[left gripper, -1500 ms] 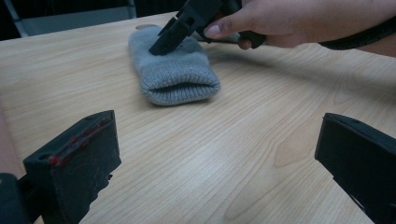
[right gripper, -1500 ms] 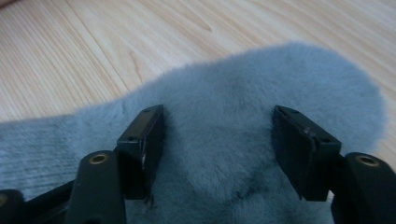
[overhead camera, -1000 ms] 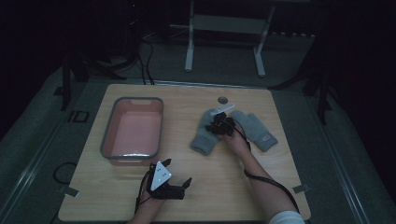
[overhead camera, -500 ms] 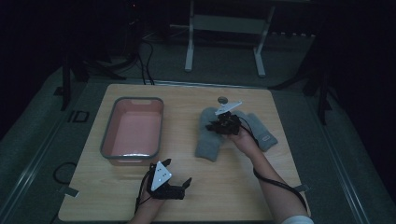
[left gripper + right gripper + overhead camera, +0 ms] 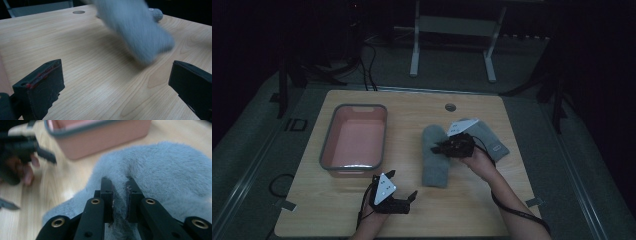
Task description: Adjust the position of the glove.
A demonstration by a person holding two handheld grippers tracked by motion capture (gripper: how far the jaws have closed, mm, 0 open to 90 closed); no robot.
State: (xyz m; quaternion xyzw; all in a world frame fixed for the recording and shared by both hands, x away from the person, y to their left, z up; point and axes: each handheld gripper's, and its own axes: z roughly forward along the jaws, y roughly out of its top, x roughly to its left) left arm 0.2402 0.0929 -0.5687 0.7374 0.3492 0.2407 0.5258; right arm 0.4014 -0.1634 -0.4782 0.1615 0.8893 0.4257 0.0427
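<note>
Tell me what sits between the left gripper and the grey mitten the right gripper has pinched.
Nothing: bare wooden table runs from the left gripper to the grey mitten, per the left gripper view.

Light wooden worktop [image 5: 412, 220], pink tub [image 5: 356, 137] resting at its left, two grey mittens [image 5: 435, 157] lying right of centre, round hole [image 5: 450, 107] near the far edge.

Beyond the left gripper [image 5: 117, 87], whose two black jaws stand wide apart over the wooden table [image 5: 75, 57], a blurred grey mitten [image 5: 135, 32] lies; a round hole [image 5: 79, 12] sits behind the mitten.
</note>
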